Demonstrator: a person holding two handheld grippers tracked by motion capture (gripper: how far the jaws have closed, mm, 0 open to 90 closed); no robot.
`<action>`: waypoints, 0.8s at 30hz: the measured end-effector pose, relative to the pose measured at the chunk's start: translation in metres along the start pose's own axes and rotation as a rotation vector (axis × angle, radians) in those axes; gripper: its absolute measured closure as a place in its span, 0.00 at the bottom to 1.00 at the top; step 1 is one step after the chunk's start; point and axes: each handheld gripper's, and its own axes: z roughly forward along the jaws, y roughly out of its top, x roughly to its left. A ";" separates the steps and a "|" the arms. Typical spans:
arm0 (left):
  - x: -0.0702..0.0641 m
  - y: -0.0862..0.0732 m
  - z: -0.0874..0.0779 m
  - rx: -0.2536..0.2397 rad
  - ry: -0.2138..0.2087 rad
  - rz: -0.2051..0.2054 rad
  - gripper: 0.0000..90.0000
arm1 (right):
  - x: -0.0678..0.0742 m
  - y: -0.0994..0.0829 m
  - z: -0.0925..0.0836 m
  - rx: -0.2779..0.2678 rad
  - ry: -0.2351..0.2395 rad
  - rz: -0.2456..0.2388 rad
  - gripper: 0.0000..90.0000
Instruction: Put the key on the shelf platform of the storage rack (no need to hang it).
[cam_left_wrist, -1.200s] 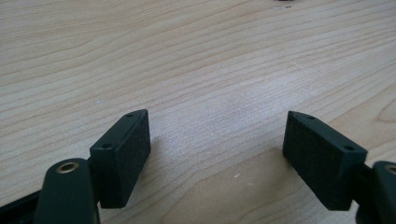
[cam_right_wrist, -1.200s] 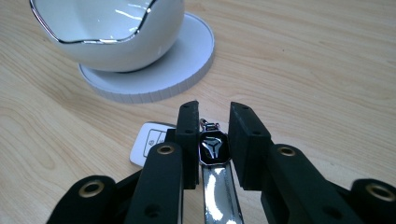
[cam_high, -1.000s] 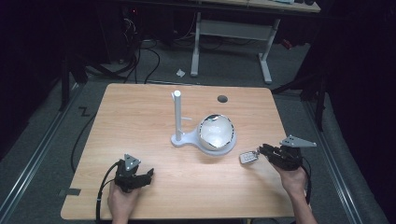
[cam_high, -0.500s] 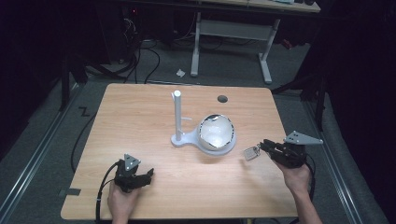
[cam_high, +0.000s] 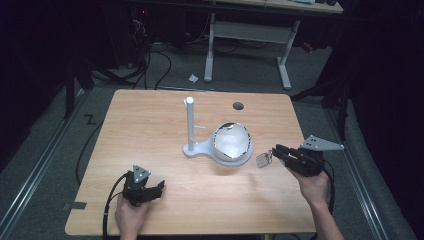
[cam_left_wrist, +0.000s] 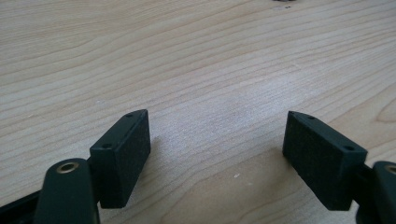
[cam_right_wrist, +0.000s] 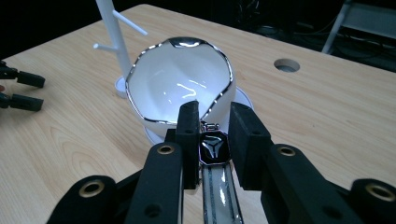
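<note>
On the high view — right gripper (cam_high: 274, 153): lifted off the surface (cam_high: 150, 125) since a second ago, carrying a small pendant-like trinket (cam_high: 263, 159) that hangs just beside the white bowl (cam_high: 232, 141).
High view — change: the trinket lay lower and nearer the surface's right edge earlier; now it hangs closer to the bowl's rim, so the carry toward bowl or stand (cam_high: 190, 126) looks under way.
High view — left gripper (cam_high: 159, 187): resting near the front edge, unmoved.
Left gripper view — jaws: spread wide over bare wood (cam_left_wrist: 210, 70), nothing between them.
Right gripper view — jaws: clamped on the dark-faced trinket (cam_right_wrist: 213, 148), its strap (cam_right_wrist: 219, 191) trailing back; bowl (cam_right_wrist: 180, 84) straight ahead, stand (cam_right_wrist: 112, 28) behind it.
</note>
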 end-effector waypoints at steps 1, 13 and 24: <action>0.000 0.000 0.000 0.000 0.000 0.000 0.26 | 0.001 0.001 0.000 0.000 0.000 -0.002 0.83; 0.000 0.000 0.000 -0.001 0.000 -0.001 0.26 | 0.013 0.027 0.007 -0.037 0.057 -0.033 0.83; 0.000 0.000 0.000 0.001 -0.001 0.000 0.26 | 0.023 0.052 0.020 -0.039 0.089 -0.068 0.83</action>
